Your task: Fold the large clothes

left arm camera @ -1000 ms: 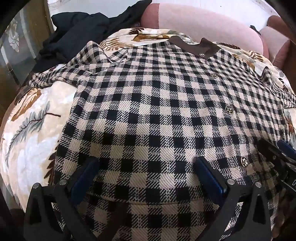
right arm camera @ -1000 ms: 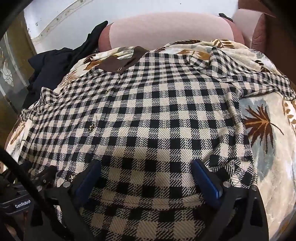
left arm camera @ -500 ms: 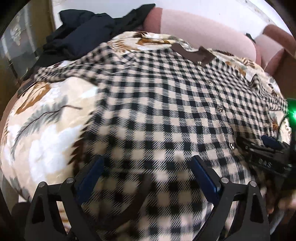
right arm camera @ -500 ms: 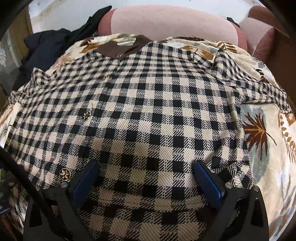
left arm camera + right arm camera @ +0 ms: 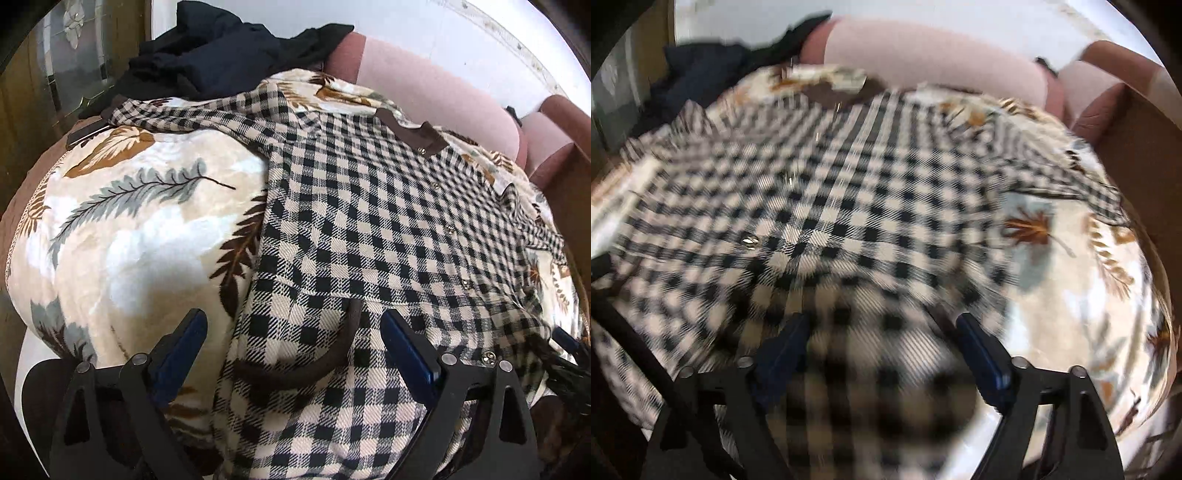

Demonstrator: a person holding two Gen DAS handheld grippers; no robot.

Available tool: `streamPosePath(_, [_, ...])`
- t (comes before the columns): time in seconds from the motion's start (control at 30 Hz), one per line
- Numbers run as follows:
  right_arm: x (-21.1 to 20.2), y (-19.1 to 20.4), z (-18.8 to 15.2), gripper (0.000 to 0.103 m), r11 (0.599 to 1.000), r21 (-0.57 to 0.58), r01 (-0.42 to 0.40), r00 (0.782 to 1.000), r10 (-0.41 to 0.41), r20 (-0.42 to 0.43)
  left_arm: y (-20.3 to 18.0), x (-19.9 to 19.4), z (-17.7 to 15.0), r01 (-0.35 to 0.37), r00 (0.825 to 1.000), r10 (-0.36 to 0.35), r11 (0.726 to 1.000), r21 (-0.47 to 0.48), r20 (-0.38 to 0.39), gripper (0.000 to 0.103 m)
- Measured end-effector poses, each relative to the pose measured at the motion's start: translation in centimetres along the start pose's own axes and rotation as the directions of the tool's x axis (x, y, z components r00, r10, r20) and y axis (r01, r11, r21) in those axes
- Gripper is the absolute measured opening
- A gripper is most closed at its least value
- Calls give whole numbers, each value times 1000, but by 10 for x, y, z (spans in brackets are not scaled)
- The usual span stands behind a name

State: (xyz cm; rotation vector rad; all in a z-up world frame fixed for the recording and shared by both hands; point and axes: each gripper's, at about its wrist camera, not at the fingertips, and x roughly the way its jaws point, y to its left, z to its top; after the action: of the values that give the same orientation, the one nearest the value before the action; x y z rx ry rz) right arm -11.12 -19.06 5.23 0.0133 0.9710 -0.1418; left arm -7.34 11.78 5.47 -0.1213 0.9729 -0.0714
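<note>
Checked jacket (image 5: 369,221) lies spread flat and unfolded on the leaf-print blanket (image 5: 129,240), left gripper (image 5: 291,347) jaws wide, right gripper (image 5: 882,347) jaws closing over its hem, gripping nothing yet.

Your garment lies spread across the blanket, collar at the far end.

The black-and-cream checked button-front shirt (image 5: 369,236) rests flat on the leaf-printed plush blanket (image 5: 122,229), whose bare part lies to the shirt's left in your left wrist view and to its right in your right wrist view. The shirt's brown collar (image 5: 413,134) points away from you toward the pink upholstered sofa back (image 5: 436,99) behind it. A heap of dark clothes (image 5: 221,55) sits at the far left, just beyond one shirt sleeve (image 5: 192,110). The near hem hangs over the blanket's front edge.
</note>
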Motion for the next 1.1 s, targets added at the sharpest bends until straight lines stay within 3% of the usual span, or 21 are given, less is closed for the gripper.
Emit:
streamPosePath(0.13, [-15,-46,-19,84,990,138,0,1000,4,-31,-4,-6,-5,25,1000,-25,1000,14,10,95])
streamPosePath(0.27, [4,-63,-47,81,961,261,-96,984,132,-122,-19,-13,-12,55,998,-56,997,58,12,95])
streamPosePath(0.33, [10,-59,-61,68,937,303,-175,967,222,-128,-26,-17,-17,61,998,-62,995,77,17,95])
streamPosePath(0.4, [13,-52,-63,28,919,312,-241,949,290,-122,-30,-20,-19,61,998,-63,994,89,20,95])
streamPosePath(0.47, [6,-56,-61,11,910,321,-263,942,314,-116,-32,-23,-20,57,998,-59,994,98,26,95])
streamPosePath(0.5, [-1,-58,-65,7,910,328,-254,945,305,-115,-32,-25,-21,53,998,-57,994,97,33,95])
streamPosePath(0.53, [-6,-62,-68,7,921,326,-214,956,267,-126,-31,-28,-21,50,998,-54,994,95,43,95])
streamPosePath(0.6, [-18,-75,-75,5,960,277,-45,984,90,-154,-29,-28,-21,46,997,-51,995,88,49,95])
streamPosePath(0.67, [-28,-84,-77,5,970,224,93,987,-59,-151,-27,-25,-21,46,998,-50,996,82,44,95])
streamPosePath(0.87, [-16,-134,-74,6,906,420,-56,992,99,-82,-25,-12,-25,42,999,-43,997,70,5,95])
streamPosePath(0.97, [13,-136,-68,7,888,444,-122,983,169,-67,-21,-15,-26,33,999,-33,998,55,14,95])
streamPosePath(1.1, [20,-119,-45,10,877,419,-234,966,258,-1,-22,-21,-30,55,998,-57,997,54,26,95])
